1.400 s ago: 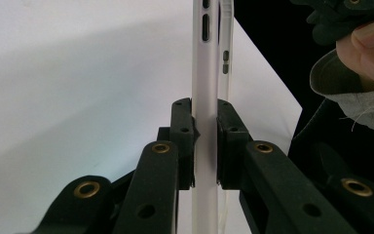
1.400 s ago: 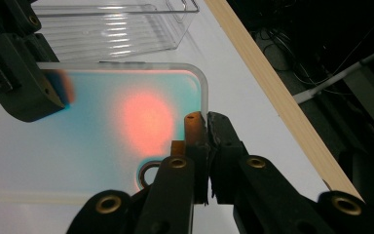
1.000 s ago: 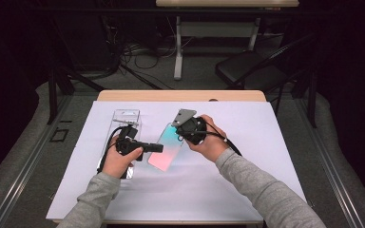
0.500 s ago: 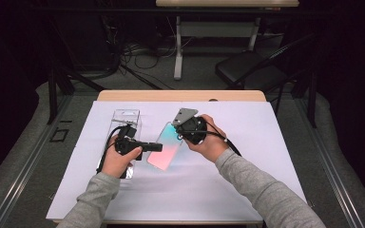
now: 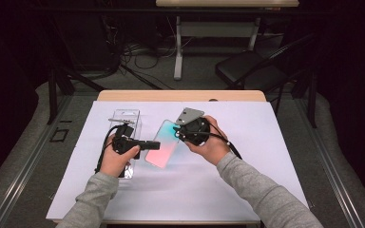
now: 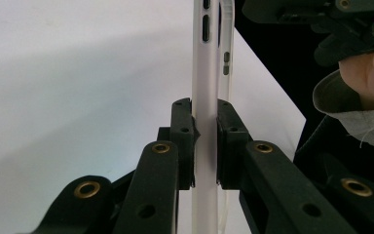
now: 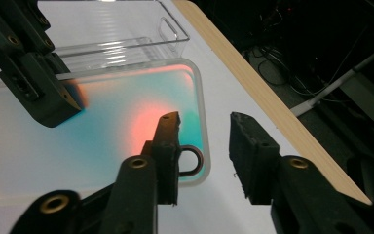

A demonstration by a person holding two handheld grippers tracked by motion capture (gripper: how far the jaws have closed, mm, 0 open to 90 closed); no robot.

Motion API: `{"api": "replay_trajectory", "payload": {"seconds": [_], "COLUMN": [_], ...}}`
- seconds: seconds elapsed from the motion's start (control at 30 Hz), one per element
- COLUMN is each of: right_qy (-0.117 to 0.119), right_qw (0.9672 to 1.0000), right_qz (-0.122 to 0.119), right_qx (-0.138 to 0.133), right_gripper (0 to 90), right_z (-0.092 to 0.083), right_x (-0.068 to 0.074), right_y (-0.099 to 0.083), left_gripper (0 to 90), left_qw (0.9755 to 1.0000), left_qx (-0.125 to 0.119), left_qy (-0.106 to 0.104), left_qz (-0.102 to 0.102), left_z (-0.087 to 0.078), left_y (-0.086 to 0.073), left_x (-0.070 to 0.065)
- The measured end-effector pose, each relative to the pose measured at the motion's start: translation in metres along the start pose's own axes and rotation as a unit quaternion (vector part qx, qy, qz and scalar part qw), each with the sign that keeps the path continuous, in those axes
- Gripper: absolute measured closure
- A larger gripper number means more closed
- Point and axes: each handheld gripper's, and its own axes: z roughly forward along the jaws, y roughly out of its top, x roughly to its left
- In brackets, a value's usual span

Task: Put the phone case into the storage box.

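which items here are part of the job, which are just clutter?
In the job:
- phone in its clear case, clamped by the left gripper
- right gripper, jaws just opening, nothing between them

Lying about:
- clear plastic tray
- folding chair
- floor cables

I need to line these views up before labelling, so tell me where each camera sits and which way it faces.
High view: above the person's side, looking forward and down on the table; forearms, hands, left gripper and right gripper show.
Left gripper view: along its jaws, clamped on the phone case seen edge-on.
Right gripper view: along its parted jaws, which have just been opening, over the case's corner; clear tray behind.
Shared: all three show the case.
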Motion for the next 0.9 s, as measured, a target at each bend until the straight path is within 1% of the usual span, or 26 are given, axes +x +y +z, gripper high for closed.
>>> {"api": "replay_trajectory", "payload": {"seconds": [0.07, 0.1, 0.17, 0.2, 0.23, 0.33, 0.43, 0.47, 0.57, 0.67, 0.9], "right_qy": [-0.004, -0.004, -0.005, 0.0, 0.0, 0.004, 0.008, 0.009, 0.012, 0.016, 0.015], "right_qw": [0.9999, 0.9999, 0.9998, 0.9994, 0.9994, 0.9986, 0.9983, 0.998, 0.9978, 0.9978, 0.9974], "right_qz": [0.013, 0.013, 0.018, 0.03, 0.03, 0.048, 0.054, 0.057, 0.059, 0.06, 0.066], "right_qx": [-0.007, -0.007, -0.008, -0.014, -0.014, -0.023, -0.022, -0.027, -0.028, -0.022, -0.024], "right_gripper": [58.1, 58.1, 54.4, 52.6, 52.6, 48.0, 43.6, 42.3, 41.5, 41.1, 41.2], "right_z": [-0.003, -0.003, -0.004, -0.006, -0.006, -0.009, -0.01, -0.012, -0.013, -0.013, -0.015], "right_x": [-0.002, -0.002, -0.004, -0.005, -0.005, -0.005, -0.005, -0.004, -0.003, -0.002, -0.001], "right_y": [-0.002, -0.002, -0.003, -0.004, -0.004, -0.006, -0.007, -0.008, -0.009, -0.009, -0.008], "left_gripper": [81.6, 81.6, 81.6, 81.5, 81.5, 81.6, 81.6, 81.6, 81.6, 81.6, 81.6], "left_qw": [1.0, 1.0, 0.9999, 0.9999, 0.9999, 0.9998, 0.9998, 0.9997, 0.9997, 0.9995, 0.9994], "left_qx": [-0.005, -0.006, -0.01, -0.01, -0.011, -0.017, -0.019, -0.021, -0.023, -0.027, -0.031], "left_qy": [0.0, 0.002, 0.004, 0.005, 0.006, 0.008, 0.009, 0.009, 0.011, 0.012, 0.012], "left_qz": [-0.002, 0.0, -0.001, -0.001, 0.001, -0.001, 0.003, 0.003, 0.004, 0.006, 0.006], "left_z": [-0.001, -0.002, -0.003, -0.003, -0.004, -0.005, -0.007, -0.007, -0.009, -0.009, -0.011], "left_y": [0.0, 0.0, 0.0, 0.0, 0.001, 0.001, 0.001, 0.001, 0.001, 0.001, 0.001], "left_x": [0.0, 0.0, 0.0, 0.0, 0.0, 0.0, 0.0, 0.0, 0.0, 0.0, -0.001]}}
